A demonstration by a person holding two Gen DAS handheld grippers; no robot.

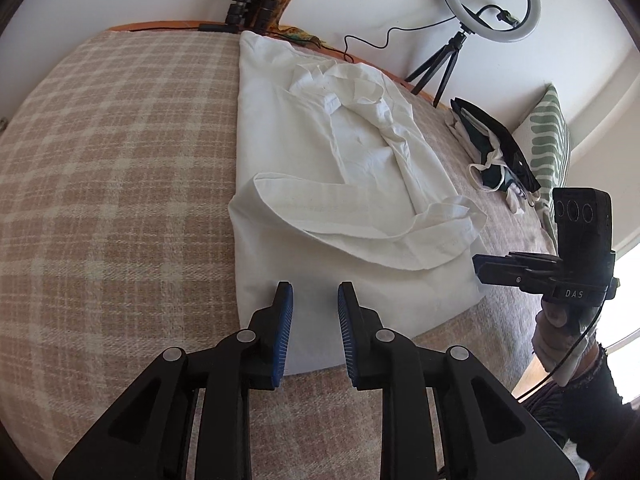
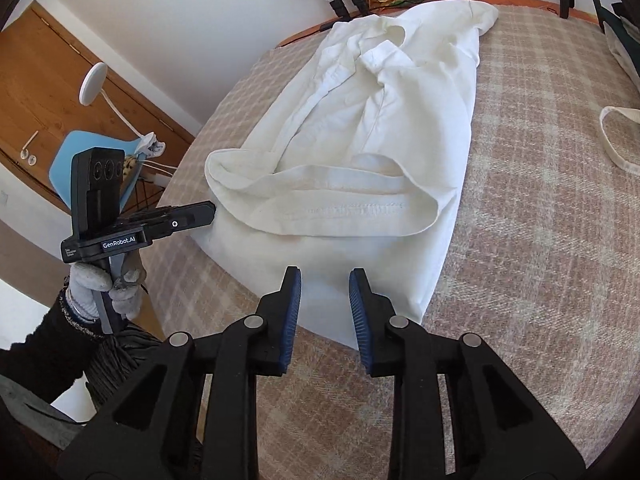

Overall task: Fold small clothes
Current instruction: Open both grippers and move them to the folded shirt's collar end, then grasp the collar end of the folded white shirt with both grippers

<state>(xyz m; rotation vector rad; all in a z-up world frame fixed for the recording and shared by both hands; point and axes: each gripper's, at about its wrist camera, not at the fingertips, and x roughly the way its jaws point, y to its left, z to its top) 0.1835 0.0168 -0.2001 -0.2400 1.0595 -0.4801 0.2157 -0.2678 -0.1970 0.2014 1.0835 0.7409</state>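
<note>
A white collared shirt (image 1: 352, 184) lies on the checked beige blanket (image 1: 112, 184), its sides folded in and a sleeve laid across the lower part. It also shows in the right wrist view (image 2: 360, 152). My left gripper (image 1: 315, 300) is open and empty, just above the shirt's near hem. My right gripper (image 2: 325, 286) is open and empty over the same hem. Each gripper shows side-on in the other's view: the right one (image 1: 480, 268) at the shirt's right edge, the left one (image 2: 210, 214) at its left edge.
A pile of dark and white clothes (image 1: 496, 152) lies on the blanket right of the shirt, beside a green striped pillow (image 1: 548, 140). A ring light on a tripod (image 1: 488, 0) stands at the back. A cloth loop (image 2: 620, 140) lies at the right. A blue chair (image 2: 80, 152) stands beyond the bed's left edge.
</note>
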